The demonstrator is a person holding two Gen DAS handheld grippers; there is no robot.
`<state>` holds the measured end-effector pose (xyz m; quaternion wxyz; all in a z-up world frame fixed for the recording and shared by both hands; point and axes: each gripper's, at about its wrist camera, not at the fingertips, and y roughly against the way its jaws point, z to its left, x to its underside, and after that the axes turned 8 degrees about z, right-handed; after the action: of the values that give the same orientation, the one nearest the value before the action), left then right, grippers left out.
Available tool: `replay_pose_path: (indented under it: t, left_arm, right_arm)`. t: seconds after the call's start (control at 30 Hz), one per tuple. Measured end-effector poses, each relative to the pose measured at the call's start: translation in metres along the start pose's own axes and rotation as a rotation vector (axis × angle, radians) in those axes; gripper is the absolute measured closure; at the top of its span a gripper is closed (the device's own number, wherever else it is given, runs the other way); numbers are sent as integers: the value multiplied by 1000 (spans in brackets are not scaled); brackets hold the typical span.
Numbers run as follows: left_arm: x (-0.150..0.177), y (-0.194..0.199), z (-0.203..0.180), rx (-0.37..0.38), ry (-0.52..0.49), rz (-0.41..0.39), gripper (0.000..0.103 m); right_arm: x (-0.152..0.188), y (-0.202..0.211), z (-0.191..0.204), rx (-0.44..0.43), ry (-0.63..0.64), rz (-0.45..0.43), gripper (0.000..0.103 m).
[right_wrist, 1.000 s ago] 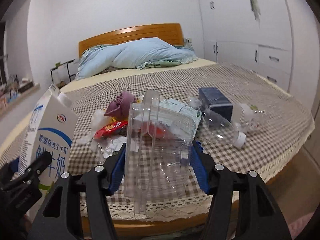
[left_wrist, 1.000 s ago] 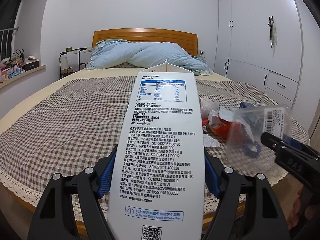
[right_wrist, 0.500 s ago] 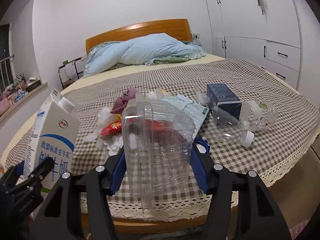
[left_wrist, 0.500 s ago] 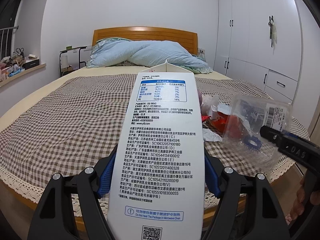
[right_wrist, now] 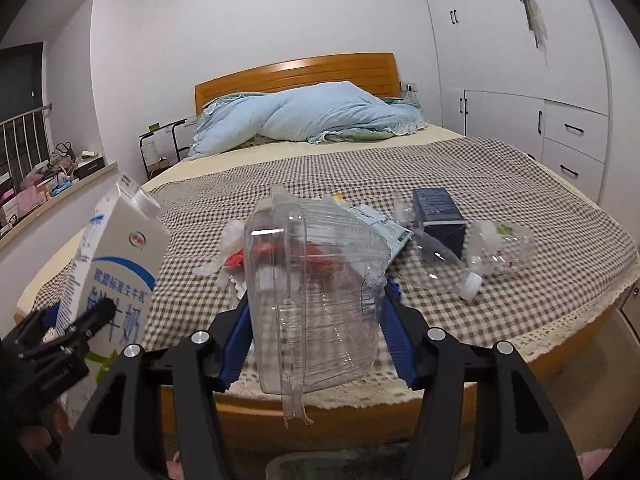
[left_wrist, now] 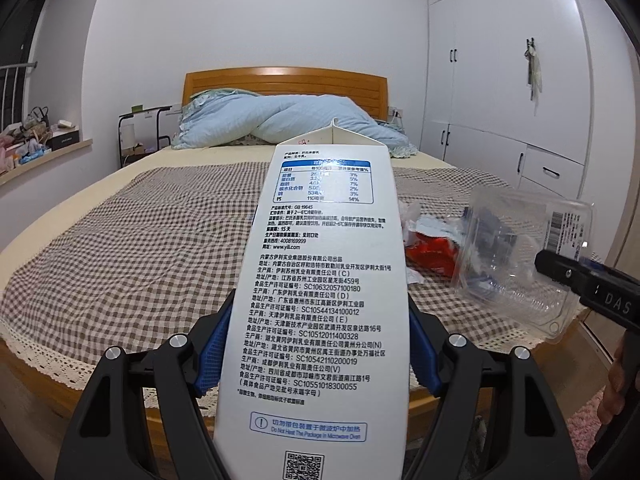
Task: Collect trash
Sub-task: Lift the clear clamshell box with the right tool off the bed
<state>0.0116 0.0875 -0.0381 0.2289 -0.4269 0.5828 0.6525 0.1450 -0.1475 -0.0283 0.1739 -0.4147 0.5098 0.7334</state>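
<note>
Left gripper (left_wrist: 320,352): jaws pinching a white milk carton (left_wrist: 320,288) low on its sides, blue pads pressed flat against both faces, carton tilted forward and away, printed side up. Right gripper (right_wrist: 316,332): jaws clamped on a clear plastic clamshell container (right_wrist: 312,300), walls bowed slightly inward between the pads, hinged flap hanging below.

Compared with a second ago: both loads now clear of the checked bedspread (left_wrist: 132,248) and drawn back past the foot of the bed (right_wrist: 400,420), with the wooden bed frame and lace edge in plain sight under each. Grip on the clamshell a touch tighter than a second ago, grip on the carton unchanged. Meaning for the task, as a judgement: two pieces picked up and secured, ready for carrying to a bin, none of which shows in either view.

Beyond the right jaws, left on the bedspread: red snack wrapper (right_wrist: 240,258) and crumpled white paper (right_wrist: 228,240) just behind the clamshell, a flat printed packet (right_wrist: 384,228) beside those, then to the right a dark blue box (right_wrist: 438,216) with two crushed clear bottles (right_wrist: 500,248) touching or nearly touching it. Farther back, a blue duvet (right_wrist: 320,116) heaped by the headboard.
</note>
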Motion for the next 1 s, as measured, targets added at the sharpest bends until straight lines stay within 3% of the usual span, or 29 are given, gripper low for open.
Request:
replay_pose_path:
  t: [0.47, 1.0]
  left_arm:
    - [5, 50, -45, 67, -106, -53, 32]
    - [29, 62, -91, 148, -233, -5, 32]
  right_arm:
    - [26, 42, -44, 38, 5, -4, 46]
    - [54, 77, -82, 102, 18, 6, 45]
